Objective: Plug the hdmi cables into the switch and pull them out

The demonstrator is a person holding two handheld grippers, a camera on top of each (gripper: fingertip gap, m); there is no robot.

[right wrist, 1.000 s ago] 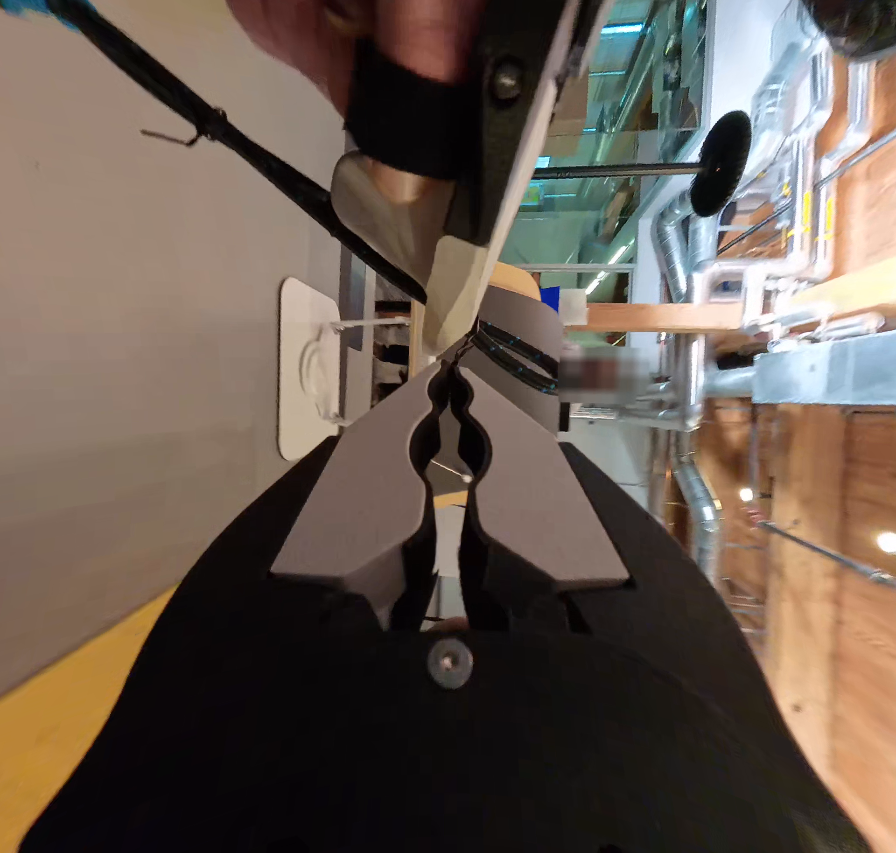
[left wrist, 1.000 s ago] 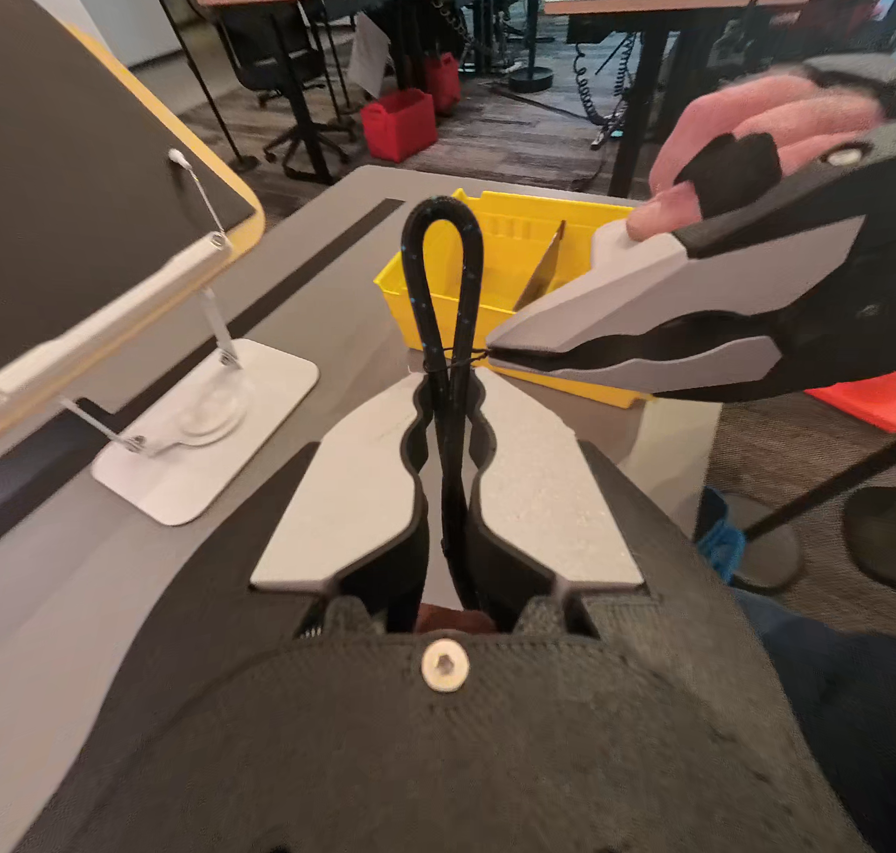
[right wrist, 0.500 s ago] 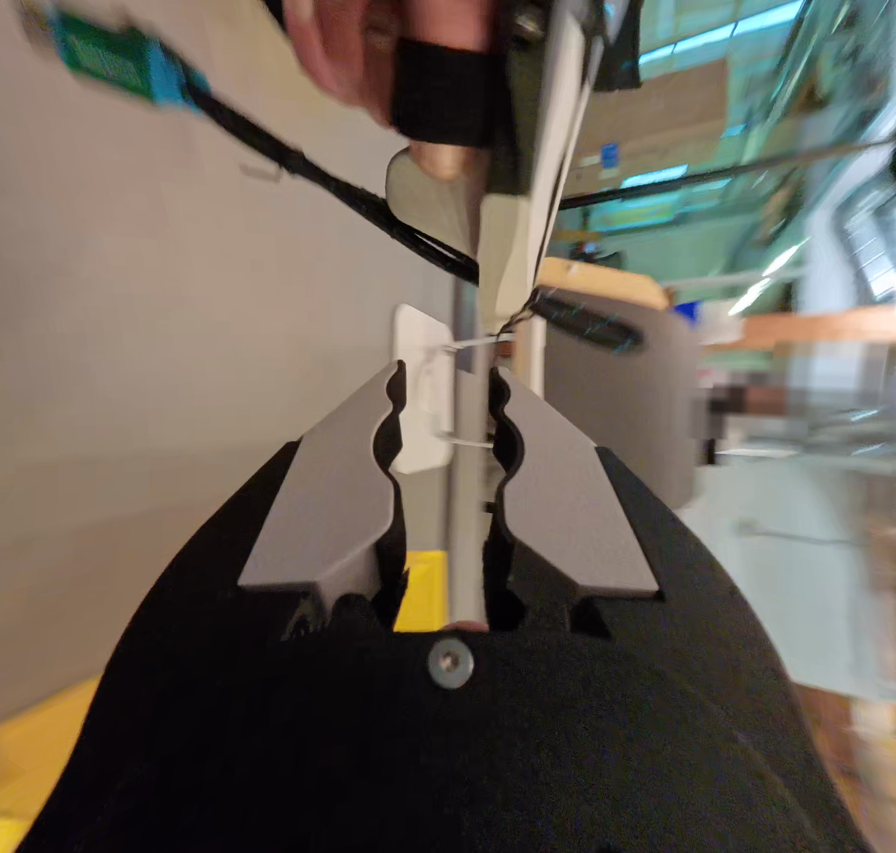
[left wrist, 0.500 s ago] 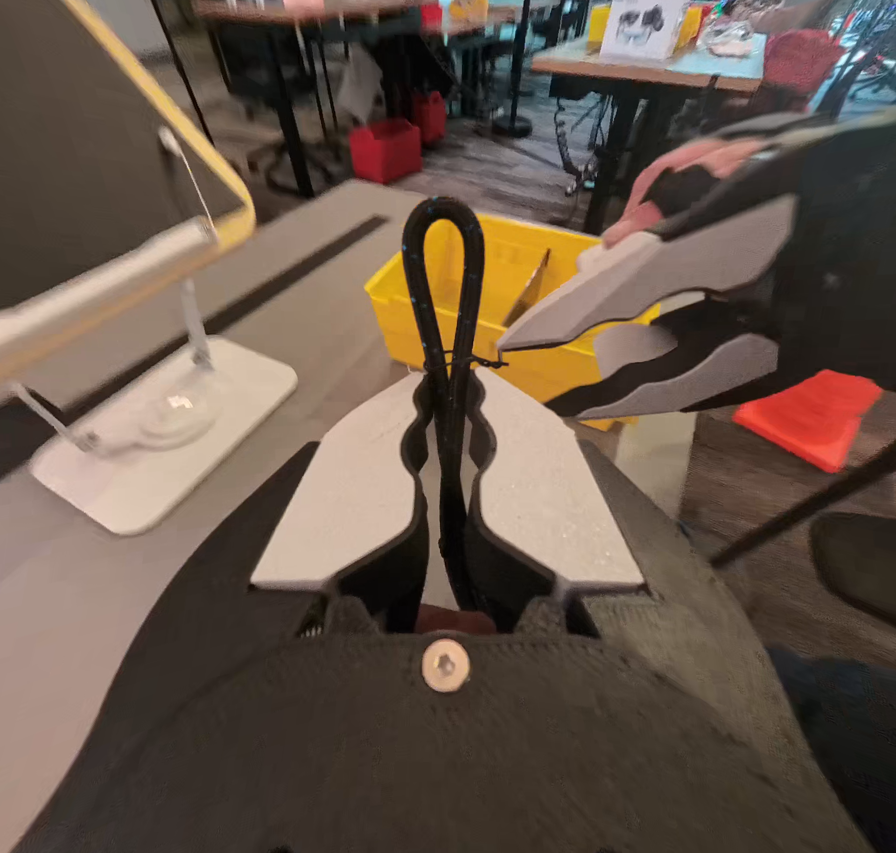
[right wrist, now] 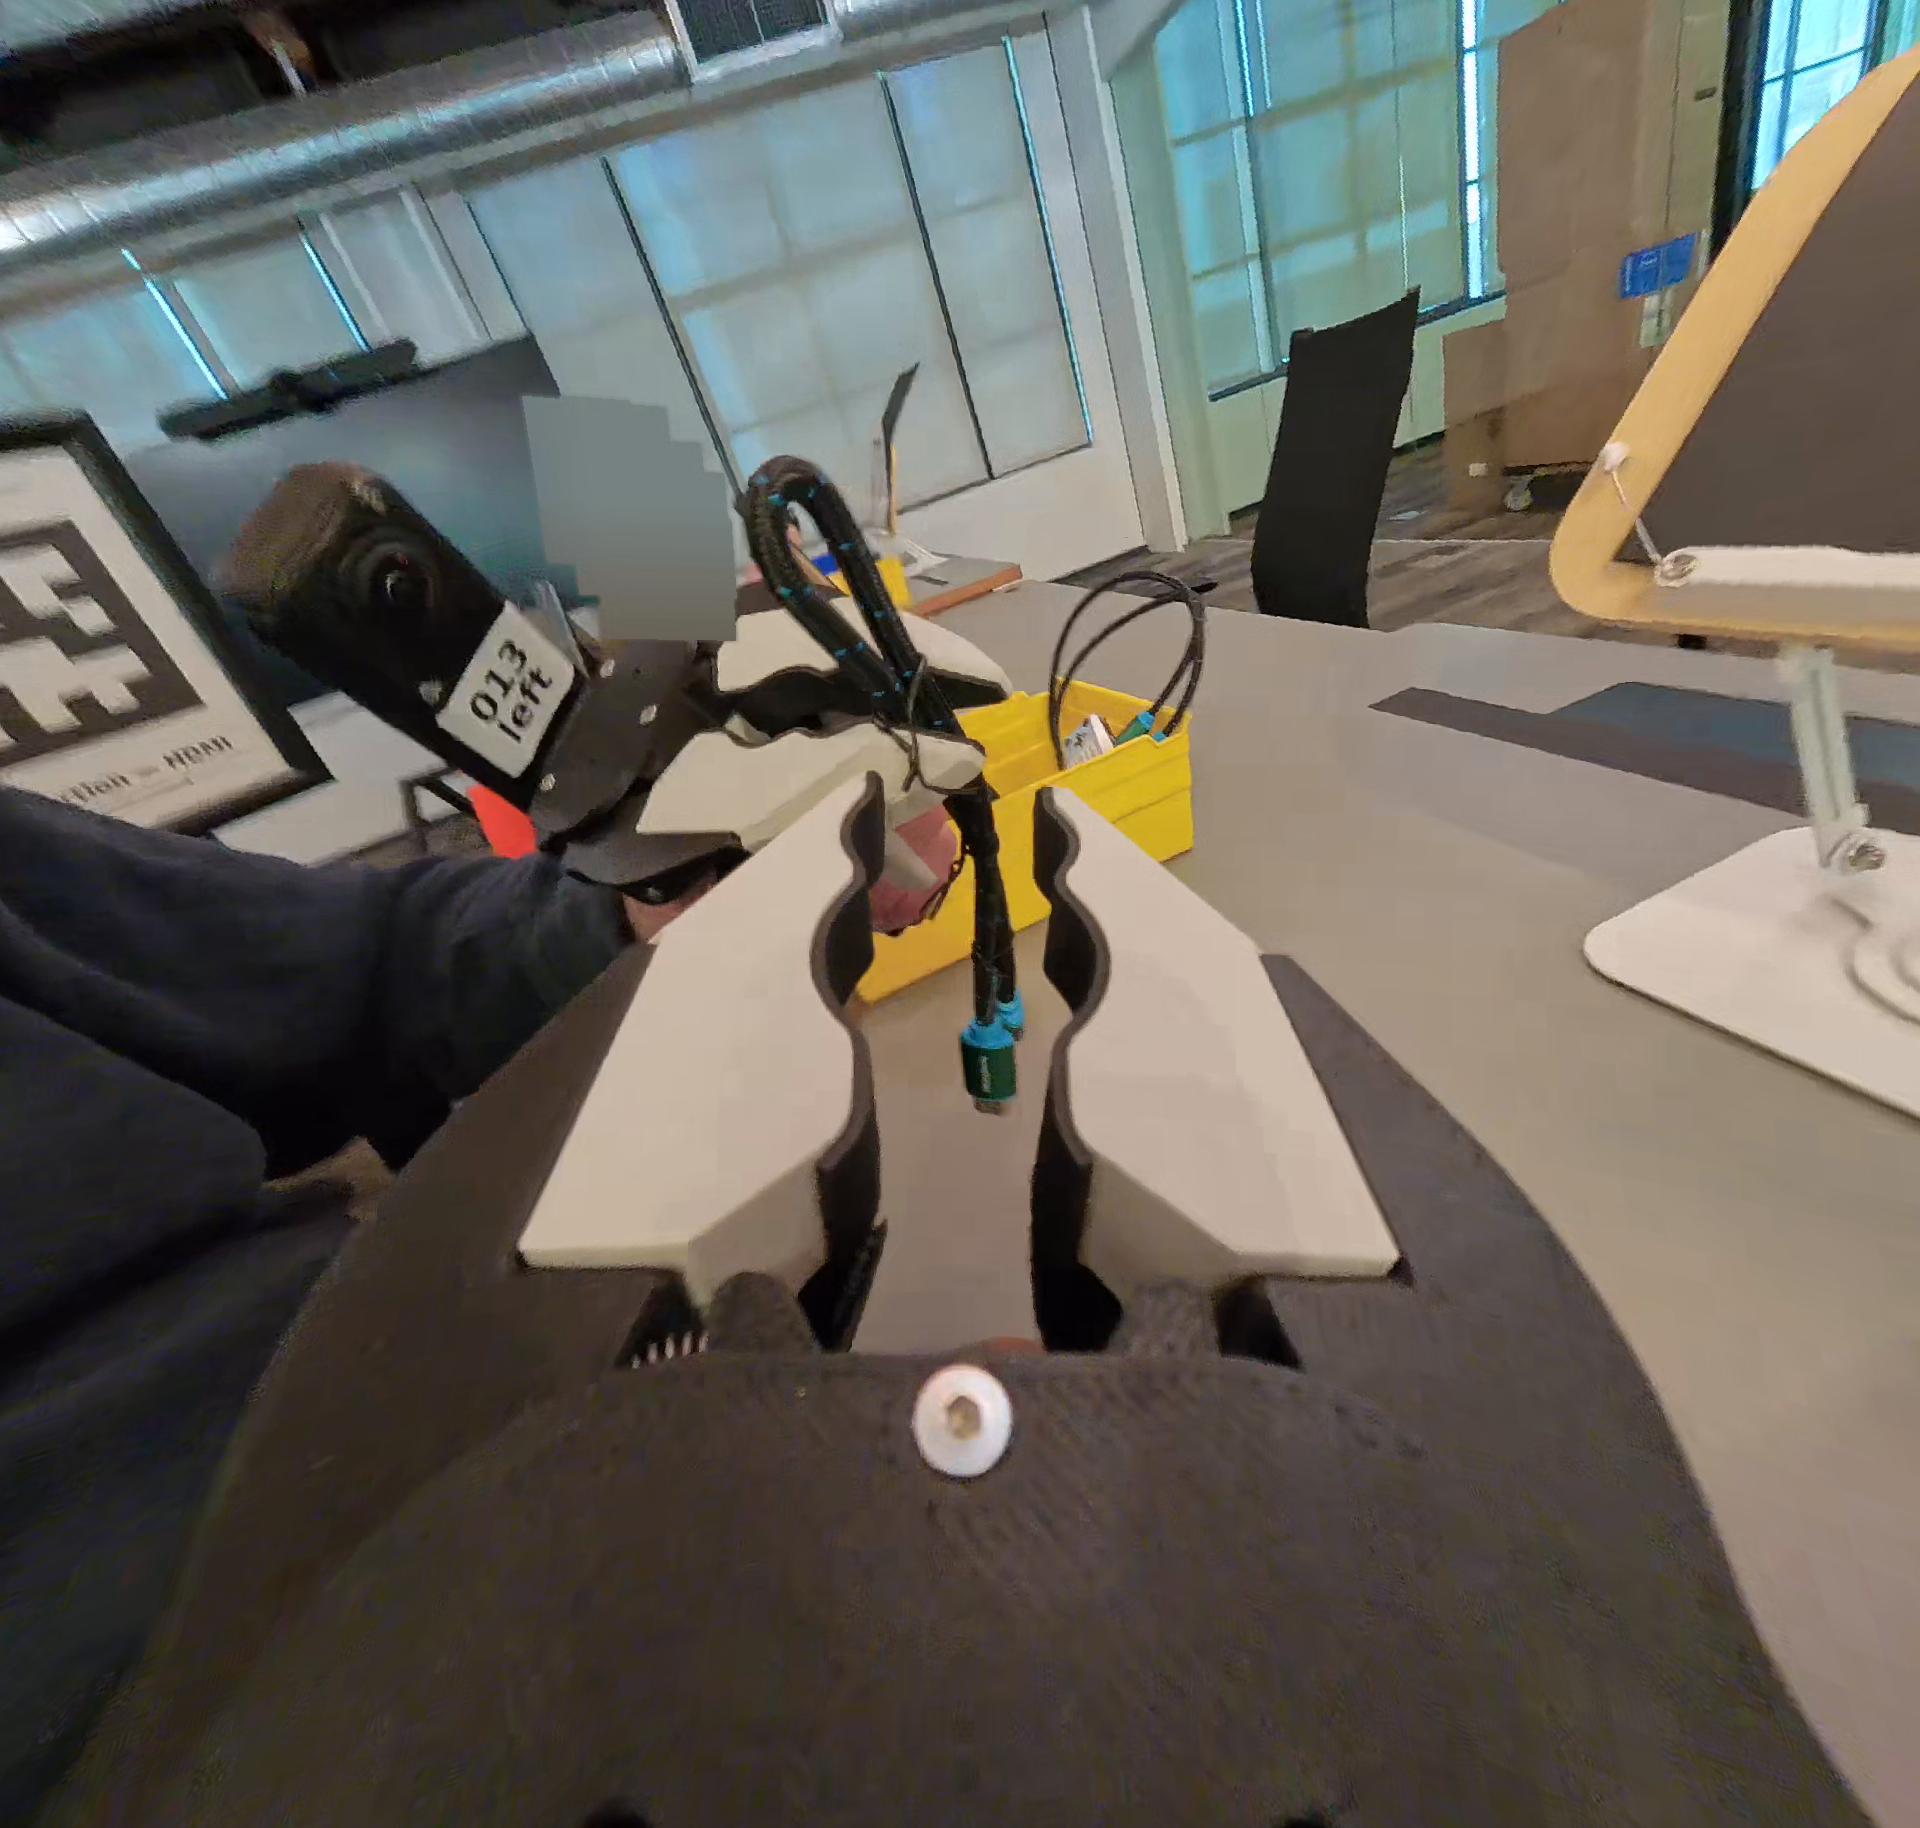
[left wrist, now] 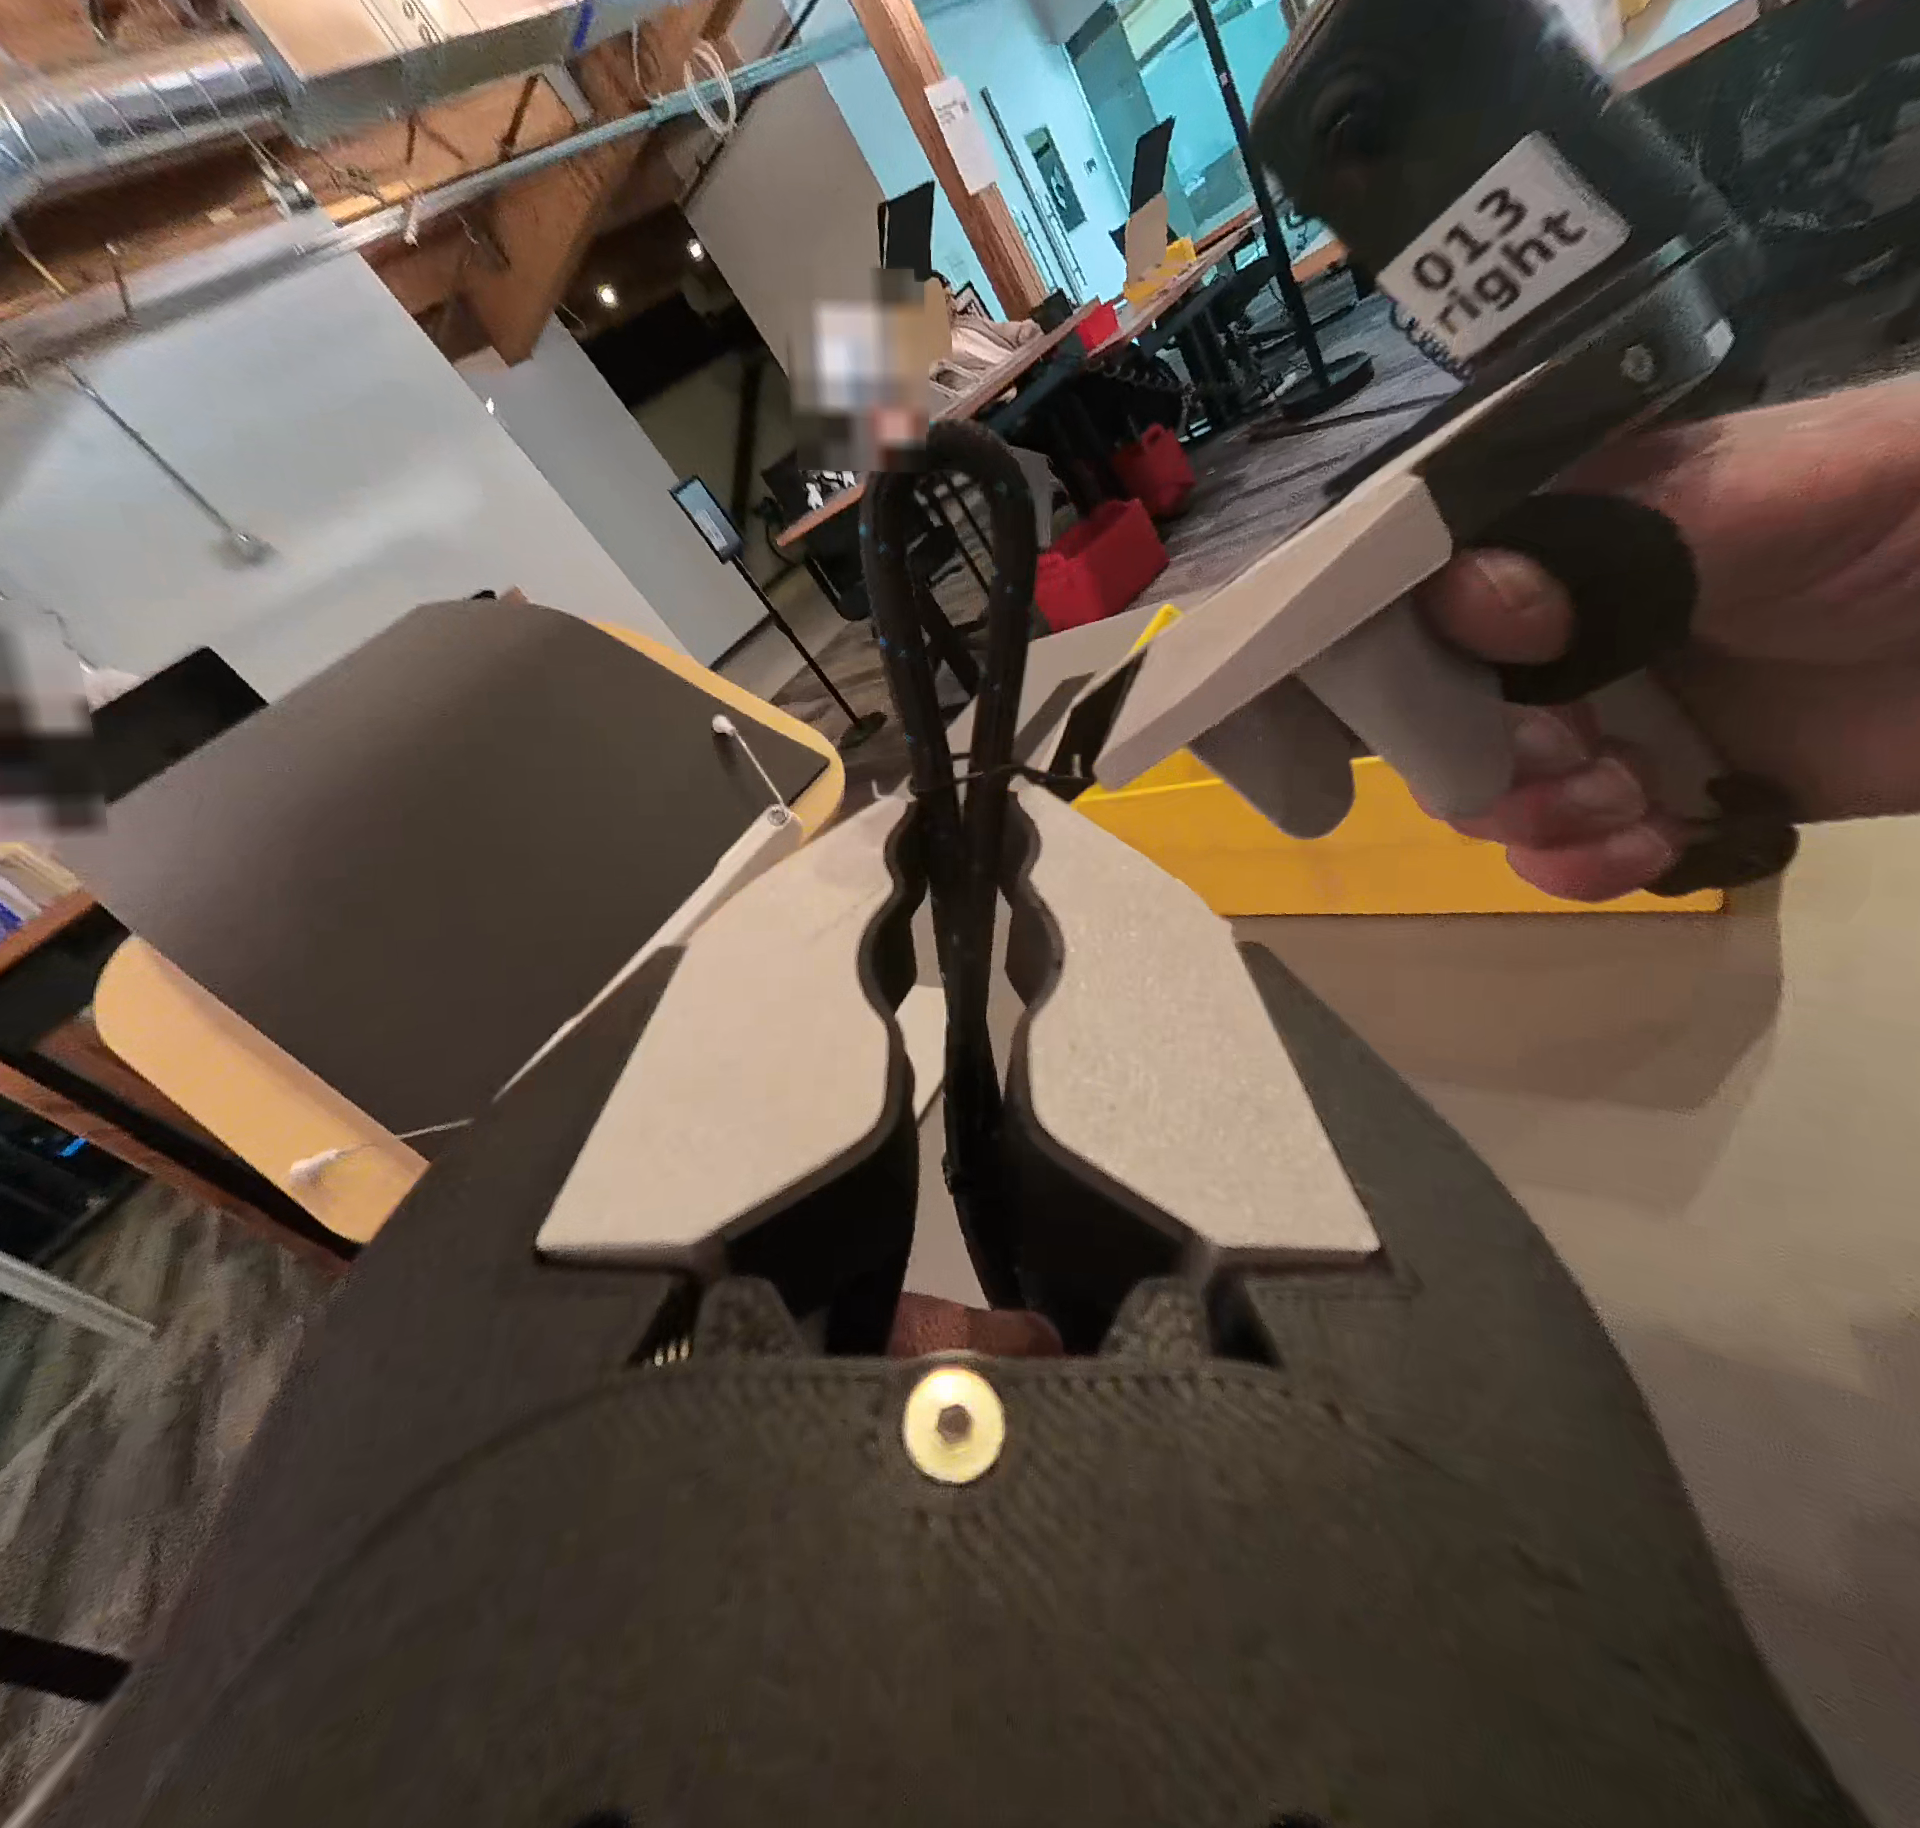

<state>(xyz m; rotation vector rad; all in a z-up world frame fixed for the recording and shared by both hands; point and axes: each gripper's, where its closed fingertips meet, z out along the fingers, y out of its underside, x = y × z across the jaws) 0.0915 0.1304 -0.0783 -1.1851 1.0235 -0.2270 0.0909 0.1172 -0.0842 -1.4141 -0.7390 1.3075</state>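
Left wrist view: the left gripper (left wrist: 961, 822) is closed on a folded black cable (left wrist: 951, 698), still bound by a thin tie (left wrist: 971, 779), its loop pointing up. Right wrist view: the right gripper (right wrist: 956, 822) is open and empty, with the cable's green plugs (right wrist: 987, 1061) dangling above the grey table (right wrist: 1455, 1051), near a yellow bin (right wrist: 1101, 791). No switch is visible, so plugging in seems not yet started.

Both my tongs look the same: black textured printed bodies, light grey fingers (right wrist: 1174, 1082) with wavy black inner pads (left wrist: 1023, 905), one silver hex screw (right wrist: 961, 1420) centred at the base. Each carries a black camera pod (left wrist: 1455, 105) with a white sticker (right wrist: 506, 689). Dark navy sleeve (right wrist: 260, 957), black finger strap (left wrist: 1600, 599).
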